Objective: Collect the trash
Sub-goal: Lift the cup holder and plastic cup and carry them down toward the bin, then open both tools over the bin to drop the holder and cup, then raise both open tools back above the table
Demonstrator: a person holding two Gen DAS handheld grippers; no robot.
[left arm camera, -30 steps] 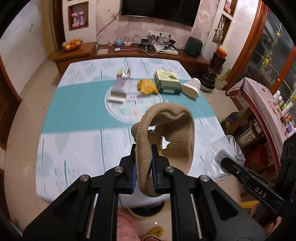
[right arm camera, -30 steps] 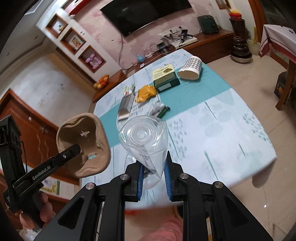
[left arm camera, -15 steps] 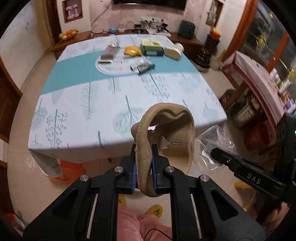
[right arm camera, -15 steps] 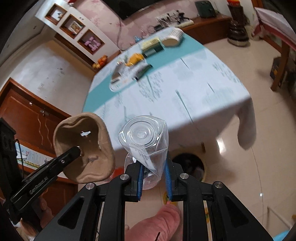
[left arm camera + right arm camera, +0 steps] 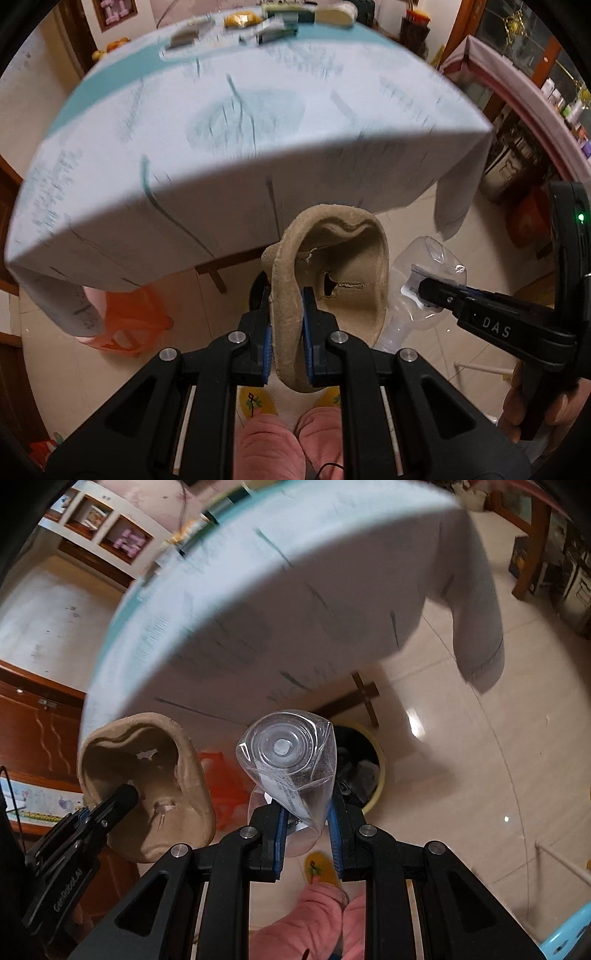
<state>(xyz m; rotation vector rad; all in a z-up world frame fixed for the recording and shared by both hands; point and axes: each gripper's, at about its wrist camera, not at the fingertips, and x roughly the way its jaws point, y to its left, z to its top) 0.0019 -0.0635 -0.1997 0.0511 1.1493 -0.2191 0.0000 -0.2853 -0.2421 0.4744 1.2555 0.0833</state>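
Trash in both grips, off the table (image 5: 258, 122) and out over the floor: brown pulp tray (image 5: 332, 280) pinched by its rim in the left hand-held gripper (image 5: 287, 332), crushed clear plastic bottle (image 5: 288, 760) squeezed in the right hand-held gripper (image 5: 306, 834). Both sets of jaws nearly together, blue pads pressing on what each holds. Tray upright, hollow side toward the bottle, torn hole in its wall; bottle base pointing away from its camera, white label by the pads. Tray and bottle side by side, close, contact not discernible. Remaining litter blurred at the far end of the table, well apart from both tools. Only in the right wrist view: yellow-rimmed bin (image 5: 373, 775) with a dark liner on the floor just beyond the bottle, below the hanging tablecloth edge. Only in the left wrist view: right tool's black side with a green light, fingers wrapped round its handle. Pink slippers and an orange stool (image 5: 125, 325) in both.
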